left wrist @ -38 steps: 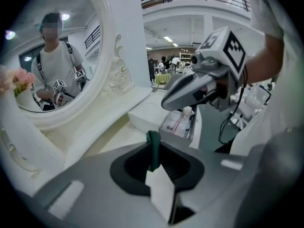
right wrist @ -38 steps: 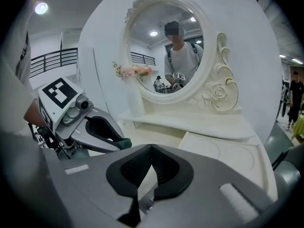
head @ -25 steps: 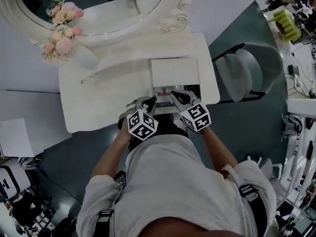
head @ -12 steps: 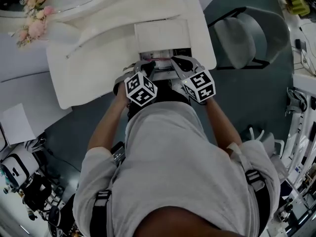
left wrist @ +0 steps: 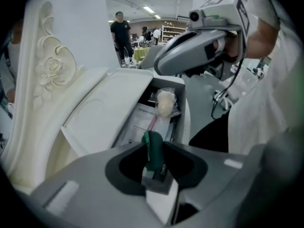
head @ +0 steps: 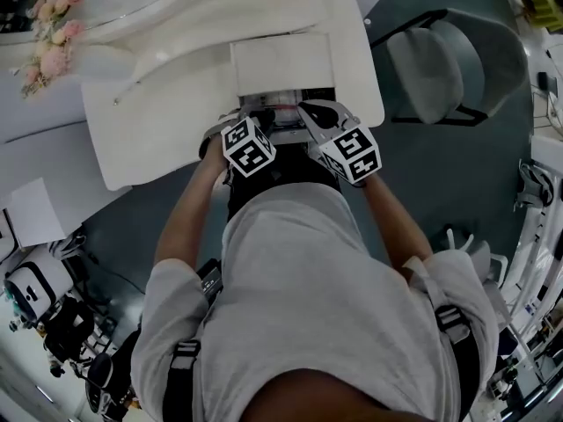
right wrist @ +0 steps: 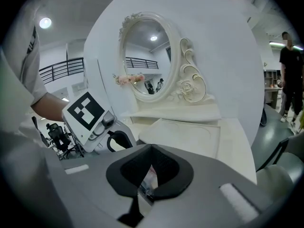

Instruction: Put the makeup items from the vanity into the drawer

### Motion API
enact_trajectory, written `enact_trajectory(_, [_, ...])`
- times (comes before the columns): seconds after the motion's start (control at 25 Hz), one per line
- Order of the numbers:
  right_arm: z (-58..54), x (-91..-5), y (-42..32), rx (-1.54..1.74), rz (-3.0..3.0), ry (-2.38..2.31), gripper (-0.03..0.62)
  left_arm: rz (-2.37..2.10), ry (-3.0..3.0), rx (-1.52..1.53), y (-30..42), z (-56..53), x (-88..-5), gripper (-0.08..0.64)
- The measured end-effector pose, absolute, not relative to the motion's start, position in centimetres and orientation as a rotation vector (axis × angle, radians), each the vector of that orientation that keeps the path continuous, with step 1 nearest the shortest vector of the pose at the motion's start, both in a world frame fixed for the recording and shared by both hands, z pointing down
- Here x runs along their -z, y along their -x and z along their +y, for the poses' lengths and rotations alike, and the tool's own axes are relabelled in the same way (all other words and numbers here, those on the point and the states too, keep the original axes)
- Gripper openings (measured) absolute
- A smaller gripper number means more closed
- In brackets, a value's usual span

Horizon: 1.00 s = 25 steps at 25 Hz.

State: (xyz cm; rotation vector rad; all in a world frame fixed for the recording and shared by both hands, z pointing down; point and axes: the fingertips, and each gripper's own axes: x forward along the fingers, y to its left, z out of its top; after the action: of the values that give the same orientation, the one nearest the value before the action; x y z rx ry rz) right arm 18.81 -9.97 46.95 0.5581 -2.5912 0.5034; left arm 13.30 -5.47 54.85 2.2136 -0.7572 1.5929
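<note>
The white vanity [head: 158, 130] has its drawer [head: 339, 95] open at the front edge. Inside lie a beige sponge in a clear bag [left wrist: 165, 102], a flat packet [left wrist: 140, 127] and a pink stick [left wrist: 152, 123]. My left gripper [head: 255, 117] hangs over the drawer's left side. Its jaws are opening, and a green-topped item [left wrist: 153, 148] stands upright between them. My right gripper [head: 308, 112] reaches over the drawer's right side with its jaws drawn together. In the right gripper view a small pale thing [right wrist: 148, 179] shows in the gap; whether it is held I cannot tell.
An oval mirror [right wrist: 145, 56] with carved roses stands at the back of the vanity, and pink flowers [head: 53, 33] sit at its far left. A grey chair [head: 449, 69] stands to the right. People stand far off [left wrist: 122, 32]. A white sheet [head: 31, 209] lies on the floor at the left.
My head has tilted, so the vanity sits higher in the head view. Both grippers stay at the drawer's front. The left one has edged a little further over the drawer.
</note>
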Motion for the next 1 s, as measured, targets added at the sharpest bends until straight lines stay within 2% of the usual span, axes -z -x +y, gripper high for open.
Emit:
enact_trajectory(0.4, [-10.7,-47.8,-19.0,-0.559,-2.613,-0.499,-0.001,-0.786,-2.13,-1.524,-13.6,-6.5,-56.0,0.149])
enact_trajectory(0.72, [-10.8,-48.8,-17.8,-0.573,-2.62,-0.487,0.0,-1.1,-2.131,-1.311,-13.5,-8.0,-53.7,0.161])
enact_trajectory(0.8, [-10.6,-48.4,-17.3,-0.565,-2.624,-0.489,-0.001,-1.222,-2.135,-1.212,-13.1,-8.5,-51.7,0.133])
enact_trajectory(0.96, [-11.1,-46.2,-16.5,-0.531,-2.653,-0.544,-0.001,-1.566,-2.124,-0.938,-11.6,-10.9,-46.0,0.003])
enact_trajectory(1.0, [-11.0,-45.4,-16.4,-0.533,-2.662,-0.57,-0.002,-1.645,-2.119,-0.863,-11.5,-11.0,-44.5,0.003])
